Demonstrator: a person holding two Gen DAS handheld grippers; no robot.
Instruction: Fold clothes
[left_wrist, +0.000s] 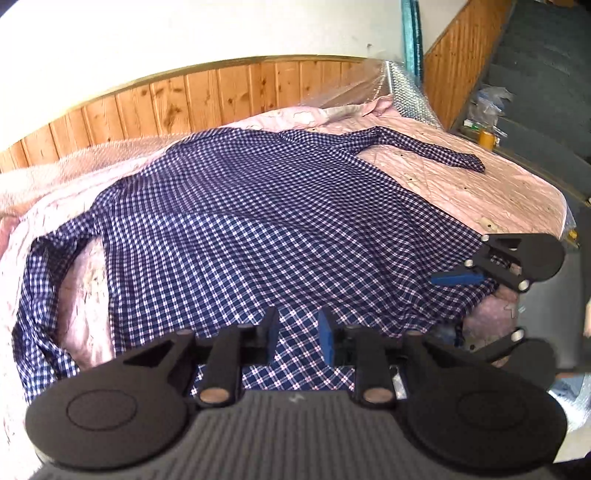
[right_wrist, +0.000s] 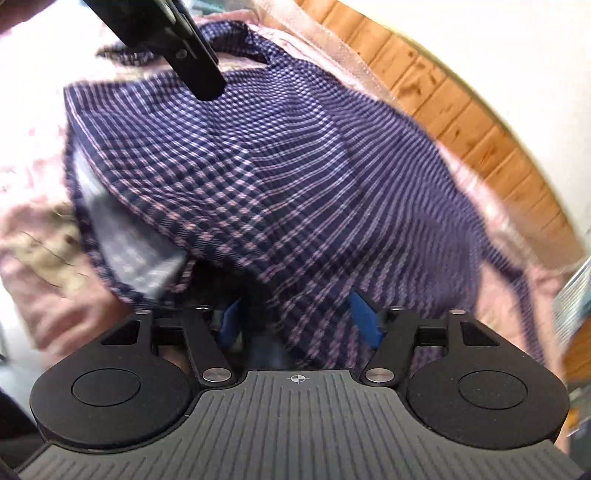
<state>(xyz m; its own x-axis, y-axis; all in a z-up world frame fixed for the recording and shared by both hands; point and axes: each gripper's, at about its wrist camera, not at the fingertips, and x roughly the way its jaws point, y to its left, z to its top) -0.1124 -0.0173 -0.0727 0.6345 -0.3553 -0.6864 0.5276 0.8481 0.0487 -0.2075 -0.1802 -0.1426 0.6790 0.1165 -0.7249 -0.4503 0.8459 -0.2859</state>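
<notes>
Shirt edge first: how to start the fold

Shirt lies spread out on a bed with a pink cover. It reaches away from both tongs, with one sleeve far ahead and to the right of the left tongs, and the other sleeve bunched up to their left.

The left tongs are open. Their blue pads sit just above the near edge of the shirt, with cloth showing in the gap. They are not pinching anything yet.

The right tongs are open too, from what their own camera shows. A lifted flap of shirt hangs right in front of them and partly between the pads. That picture is blurry, so I cannot be sure if the cloth is touching a pad.

I think the step now is to grab the near edge with both tongs. To do it well:

- Push each pair of tongs a bit further onto the cloth before squeezing, so the grip is deep.
- Take only the top layer near the right tongs, where a paler inside layer peeks out.
- Close both at about the same time, then lift evenly so the shirt stays flat.

The cloth looks thin and floppy, so it may slip from a shallow pinch.
</notes>
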